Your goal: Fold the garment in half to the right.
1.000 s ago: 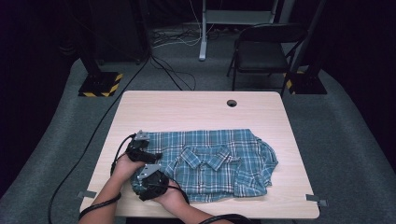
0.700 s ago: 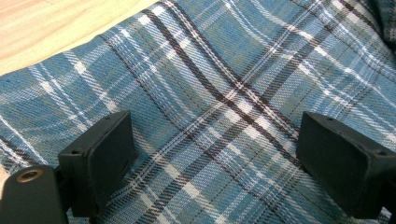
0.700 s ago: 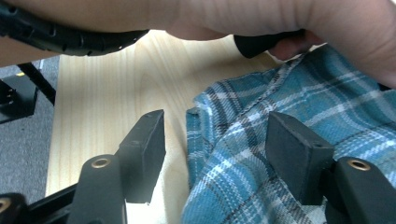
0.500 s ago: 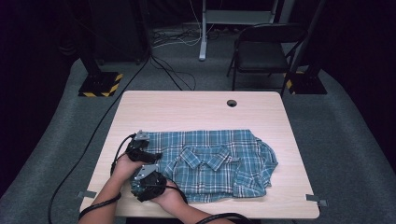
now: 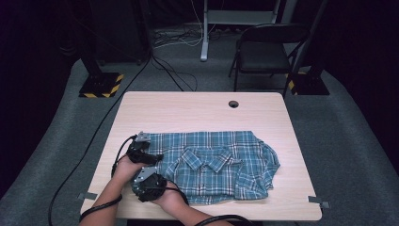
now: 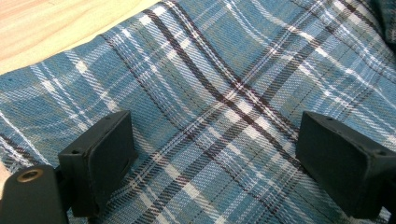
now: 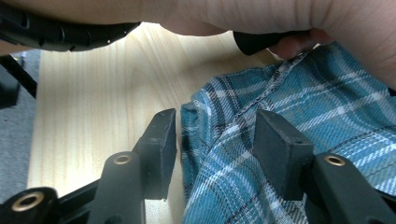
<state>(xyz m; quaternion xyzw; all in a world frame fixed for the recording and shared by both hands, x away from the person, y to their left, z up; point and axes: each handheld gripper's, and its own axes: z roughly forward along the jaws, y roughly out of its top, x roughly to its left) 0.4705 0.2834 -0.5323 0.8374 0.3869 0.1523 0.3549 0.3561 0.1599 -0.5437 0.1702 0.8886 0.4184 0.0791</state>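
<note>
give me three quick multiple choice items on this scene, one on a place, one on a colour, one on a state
1. Where on the light wooden table is the round hole?
A. near the far edge
B. near the person's edge
C. under the shirt

2. What colour is the plaid cotton shirt?
A. red and black
B. blue-green with white and dark lines
C. plain yellow

3. How does the left claw stand?
A. shut on a cup
B. jaws apart over flat shirt cloth
C. clamped on the table edge

Answers: 1 A, the hole lies beyond the shirt; 2 B, the weave shows it; 3 B, cloth lies flat between wide jaws.
</note>
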